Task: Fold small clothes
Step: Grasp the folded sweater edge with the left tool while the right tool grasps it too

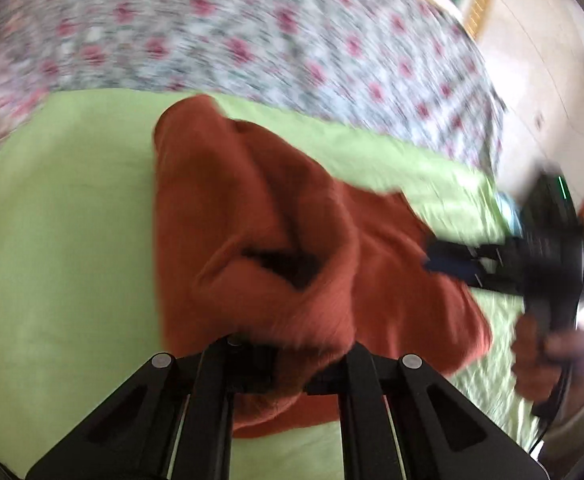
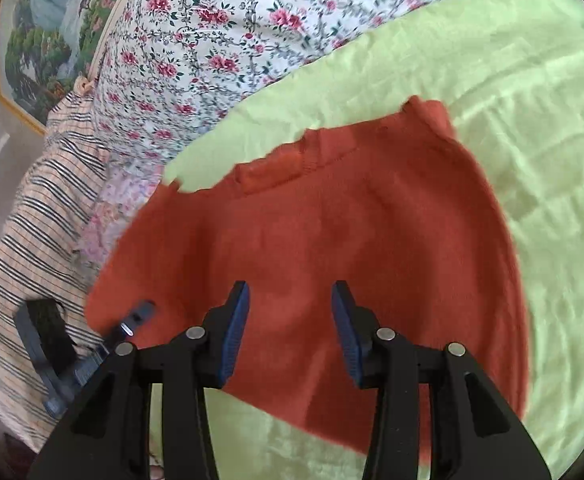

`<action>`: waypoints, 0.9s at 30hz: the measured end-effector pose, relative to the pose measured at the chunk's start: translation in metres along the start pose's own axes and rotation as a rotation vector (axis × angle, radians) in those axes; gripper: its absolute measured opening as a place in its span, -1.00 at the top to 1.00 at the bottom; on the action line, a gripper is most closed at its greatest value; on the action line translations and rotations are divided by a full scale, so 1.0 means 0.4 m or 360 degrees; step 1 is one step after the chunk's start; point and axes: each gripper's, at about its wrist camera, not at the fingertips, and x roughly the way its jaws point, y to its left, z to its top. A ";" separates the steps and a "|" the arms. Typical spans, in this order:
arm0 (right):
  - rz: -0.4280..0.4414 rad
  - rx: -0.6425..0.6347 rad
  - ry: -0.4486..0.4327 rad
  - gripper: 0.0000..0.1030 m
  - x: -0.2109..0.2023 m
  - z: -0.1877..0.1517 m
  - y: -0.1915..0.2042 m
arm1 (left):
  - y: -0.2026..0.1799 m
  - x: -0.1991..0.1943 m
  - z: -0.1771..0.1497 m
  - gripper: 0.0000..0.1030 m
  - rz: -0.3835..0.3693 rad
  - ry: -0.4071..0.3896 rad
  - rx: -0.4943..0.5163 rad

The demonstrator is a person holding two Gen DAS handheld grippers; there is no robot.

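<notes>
The left claw (image 1: 288, 364) grips the orange garment's (image 2: 331, 240) bunched edge, mid-fold on the green sheet (image 2: 531, 80); the right claw (image 2: 290, 320) hovers half-open, empty. Next: lay the fold flat.

The orange garment (image 2: 331, 232) is a matt knitted cloth with a fine ribbed, slightly fuzzy surface. The green sheet (image 2: 531, 100) is thin creased cloth with a faint sheen. The right claw (image 2: 290, 328) is matt black plastic with blue textured pads (image 2: 236, 332) and small metal pins.
</notes>
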 end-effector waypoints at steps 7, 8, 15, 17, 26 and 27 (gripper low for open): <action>0.0092 0.0031 0.0248 -0.16 0.175 0.054 0.015 | -0.077 0.133 -0.071 0.87 0.0007 0.0157 0.0141; 0.0064 0.0018 0.0279 -0.16 0.204 0.059 0.019 | -0.073 0.129 -0.066 0.87 -0.0015 0.0149 0.0127; 0.0008 -0.0123 0.0358 0.46 0.354 0.105 0.096 | -0.071 0.084 -0.060 0.87 -0.0026 0.0107 0.0170; 0.0017 -0.0158 0.0345 0.66 0.339 0.114 0.112 | -0.092 0.058 -0.046 0.87 -0.0040 0.0070 0.0208; -0.0157 -0.0311 0.0068 0.70 0.044 0.169 0.047 | -0.305 0.084 -0.013 0.87 -0.0409 0.0075 0.0274; -0.0206 -0.0299 0.0062 0.70 0.027 0.169 0.023 | -0.328 0.100 -0.020 0.86 -0.0427 0.0093 0.0287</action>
